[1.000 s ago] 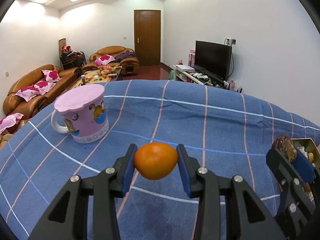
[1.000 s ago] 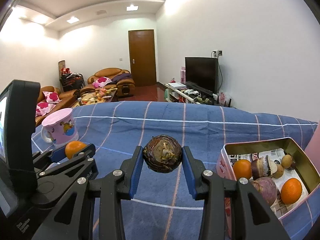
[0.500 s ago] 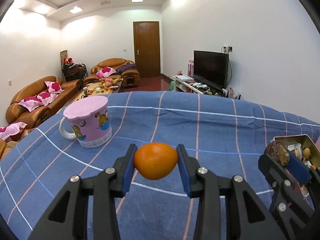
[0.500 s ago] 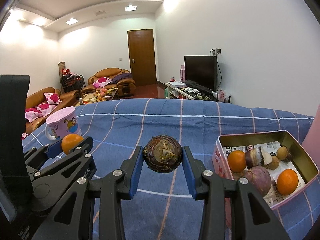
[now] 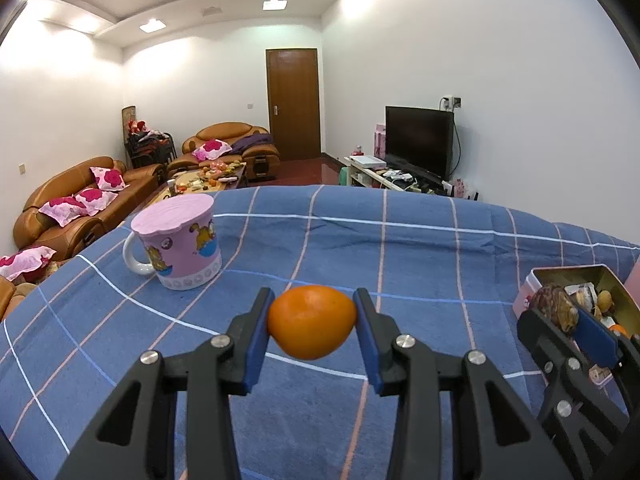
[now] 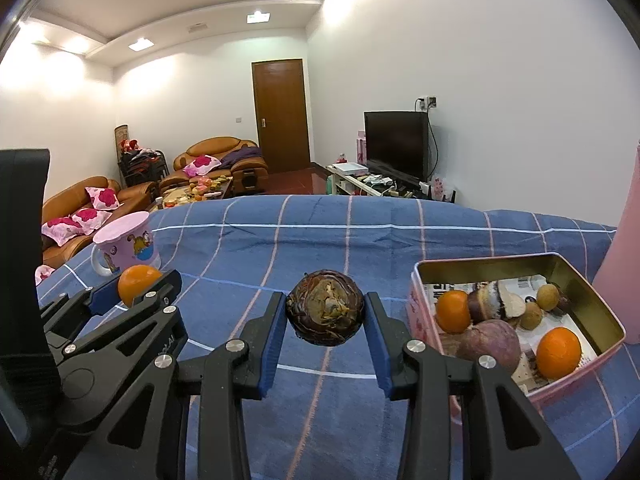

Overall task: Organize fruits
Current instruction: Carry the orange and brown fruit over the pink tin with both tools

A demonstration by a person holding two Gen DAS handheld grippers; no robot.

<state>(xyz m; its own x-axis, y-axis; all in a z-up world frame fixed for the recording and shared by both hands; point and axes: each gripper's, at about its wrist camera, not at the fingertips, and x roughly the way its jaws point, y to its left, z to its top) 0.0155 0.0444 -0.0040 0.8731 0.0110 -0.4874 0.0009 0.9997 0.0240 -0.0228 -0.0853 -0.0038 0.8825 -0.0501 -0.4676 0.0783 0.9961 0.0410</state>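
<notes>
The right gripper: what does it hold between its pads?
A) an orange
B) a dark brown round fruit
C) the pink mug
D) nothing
B: the right gripper is shut on a dark brown fruit; the orange sits in the left gripper.

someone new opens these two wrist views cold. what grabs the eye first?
Each gripper holds a fruit in mid-air over the blue checked cloth: the left gripper clamps an orange, the right gripper a dark brown, rough-skinned fruit. To the right sits an open pink tin already holding fruit, and at far left stands a lidded pink cartoon mug.
</notes>
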